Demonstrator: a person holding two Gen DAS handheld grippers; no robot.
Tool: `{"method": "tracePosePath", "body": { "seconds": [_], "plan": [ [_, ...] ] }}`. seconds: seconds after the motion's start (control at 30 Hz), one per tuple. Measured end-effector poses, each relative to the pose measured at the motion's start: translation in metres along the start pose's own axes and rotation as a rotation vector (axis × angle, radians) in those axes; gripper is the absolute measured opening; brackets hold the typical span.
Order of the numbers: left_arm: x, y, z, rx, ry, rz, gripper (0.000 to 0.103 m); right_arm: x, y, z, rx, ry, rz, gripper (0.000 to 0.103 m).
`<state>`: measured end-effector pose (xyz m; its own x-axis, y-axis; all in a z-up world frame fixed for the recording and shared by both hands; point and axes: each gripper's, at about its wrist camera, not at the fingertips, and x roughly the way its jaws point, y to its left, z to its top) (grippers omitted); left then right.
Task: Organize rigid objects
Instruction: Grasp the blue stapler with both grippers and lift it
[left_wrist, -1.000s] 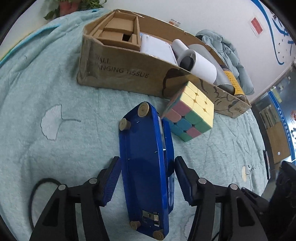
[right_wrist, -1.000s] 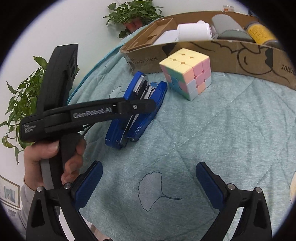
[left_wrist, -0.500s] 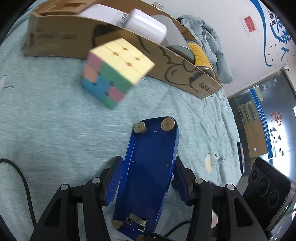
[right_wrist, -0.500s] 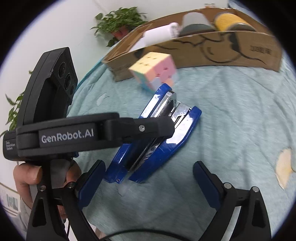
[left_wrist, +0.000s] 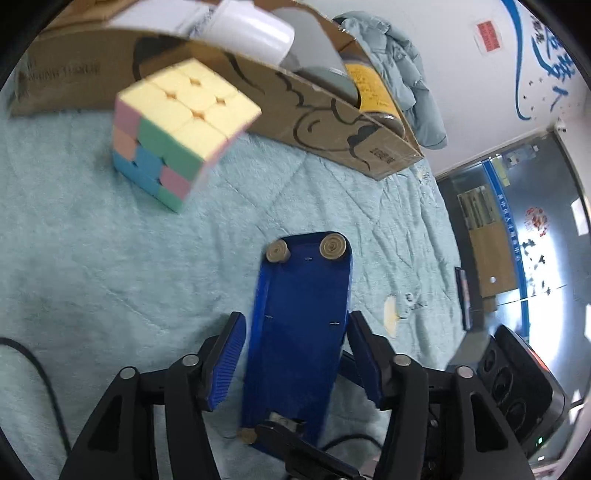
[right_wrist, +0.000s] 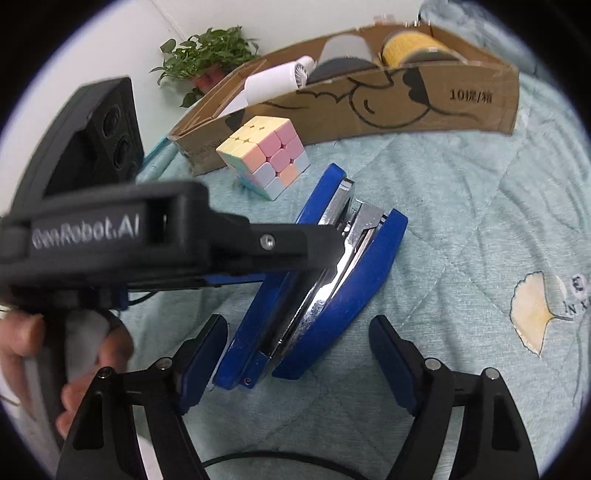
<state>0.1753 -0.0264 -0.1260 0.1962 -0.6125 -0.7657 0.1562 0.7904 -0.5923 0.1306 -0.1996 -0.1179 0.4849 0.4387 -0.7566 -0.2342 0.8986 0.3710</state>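
A big blue stapler (left_wrist: 301, 332) lies on its side on the teal quilt, its underside with round feet facing the left wrist camera. My left gripper (left_wrist: 295, 354) straddles it, its pads close on both sides with a thin gap on the left. In the right wrist view the stapler (right_wrist: 314, 291) shows its metal channel, with the left gripper's finger across it. My right gripper (right_wrist: 299, 354) is open around the stapler's hinge end, touching nothing. A pastel puzzle cube (left_wrist: 177, 129) stands beyond it, also in the right view (right_wrist: 266, 155).
A long cardboard box (right_wrist: 388, 99) at the back holds white rolls, a grey cylinder and a yellow can (left_wrist: 369, 88). A potted plant (right_wrist: 207, 55) stands behind it. A black cable (left_wrist: 33, 365) lies on the quilt at left.
The left gripper has closed in on the stapler and swung it right, away from the cube. The right gripper has moved in over the stapler's rear end.
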Motion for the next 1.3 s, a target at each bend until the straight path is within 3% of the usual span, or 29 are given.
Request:
{"method": "tracePosePath", "body": {
  "seconds": [0.1,0.17,0.37,0.63,0.8,0.9,0.97,1.0,1.03,1.07,1.13,1.2,1.3],
  "plan": [
    [-0.01,0.008,-0.001,-0.015,-0.019,-0.003,0.058,-0.003,0.003,-0.008,0.016,-0.06,-0.04,0.077],
    [-0.017,0.009,-0.001,-0.008,-0.033,-0.005,0.058,-0.002,0.006,-0.01,-0.004,-0.083,-0.074,0.063],
    [-0.03,0.001,0.001,0.044,-0.076,0.042,0.057,0.002,0.01,-0.007,-0.053,-0.067,-0.119,0.037],
    [-0.05,0.01,0.001,0.033,-0.125,0.049,0.057,0.0,-0.008,0.01,-0.128,-0.054,-0.168,0.035],
    [-0.059,0.017,0.001,0.026,-0.15,0.057,0.057,-0.001,-0.01,0.024,-0.263,-0.095,-0.376,0.035],
    [-0.06,0.017,0.003,0.019,-0.164,0.053,0.057,0.007,0.009,0.016,-0.47,-0.127,-0.538,0.035],
    [-0.059,0.017,0.004,0.016,-0.168,0.052,0.057,0.013,0.026,0.005,-0.596,-0.148,-0.578,0.04],
    [-0.059,0.017,0.005,0.015,-0.169,0.053,0.057,0.012,0.034,-0.002,-0.645,-0.172,-0.559,0.044],
    [-0.059,0.018,0.005,0.013,-0.169,0.055,0.057,0.01,0.037,-0.005,-0.657,-0.188,-0.53,0.055],
    [-0.059,0.018,0.005,0.011,-0.166,0.055,0.059,0.004,0.039,-0.008,-0.648,-0.205,-0.441,0.065],
    [-0.06,0.018,0.004,0.011,-0.172,0.055,0.067,-0.006,0.036,-0.008,-0.579,-0.222,-0.317,0.075],
    [-0.058,0.017,0.003,0.016,-0.178,0.056,0.073,-0.015,0.025,-0.003,-0.479,-0.226,-0.199,0.078],
    [-0.056,0.015,0.001,0.024,-0.18,0.055,0.078,-0.016,0.008,0.006,-0.35,-0.192,-0.126,0.078]
  ]
}}
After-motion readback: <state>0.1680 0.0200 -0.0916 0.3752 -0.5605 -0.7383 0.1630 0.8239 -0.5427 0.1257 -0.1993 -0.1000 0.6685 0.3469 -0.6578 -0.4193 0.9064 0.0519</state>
